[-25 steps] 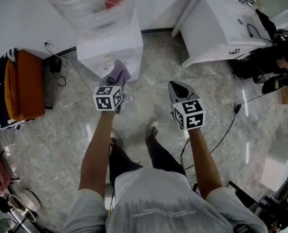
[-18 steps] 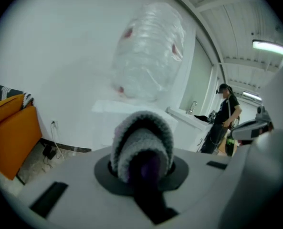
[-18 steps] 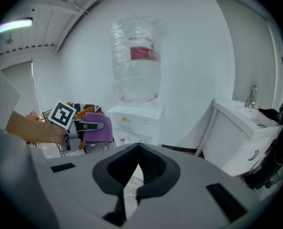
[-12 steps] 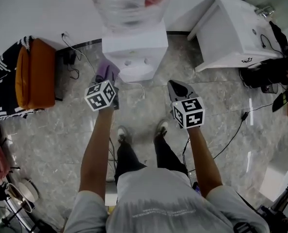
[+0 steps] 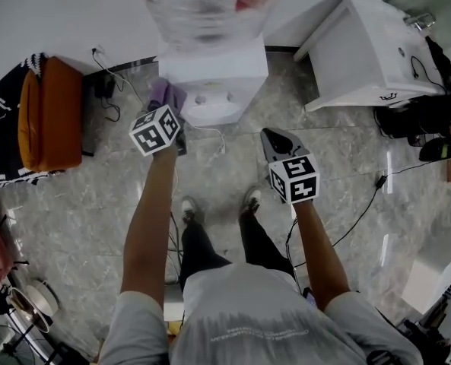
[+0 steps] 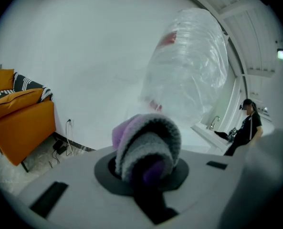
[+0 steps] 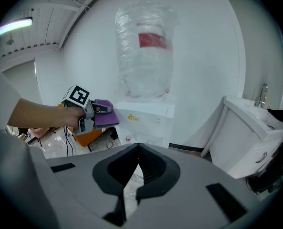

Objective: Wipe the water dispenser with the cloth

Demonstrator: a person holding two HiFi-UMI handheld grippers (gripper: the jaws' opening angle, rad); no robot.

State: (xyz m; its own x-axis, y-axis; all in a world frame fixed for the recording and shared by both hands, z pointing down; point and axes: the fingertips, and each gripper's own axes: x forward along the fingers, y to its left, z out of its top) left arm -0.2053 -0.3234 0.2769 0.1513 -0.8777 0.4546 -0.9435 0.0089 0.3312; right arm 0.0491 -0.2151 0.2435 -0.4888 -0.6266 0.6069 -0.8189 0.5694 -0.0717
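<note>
While the left tongs (image 5: pixel 167 106) clamp the folded purple cloth (image 5: pixel 166 93) by the dispenser's (image 5: pixel 225 74) upper left corner, the wipe will likely go best with the cloth pressed flat and drawn evenly across the white casing. The right tongs (image 5: pixel 275 138) hang closed on nothing, well apart.

Head camera looks steeply down; my gripper cameras sit just behind their jaws, facing forward; all three share the water dispenser (image 5: pixel 214 82) ahead
</note>
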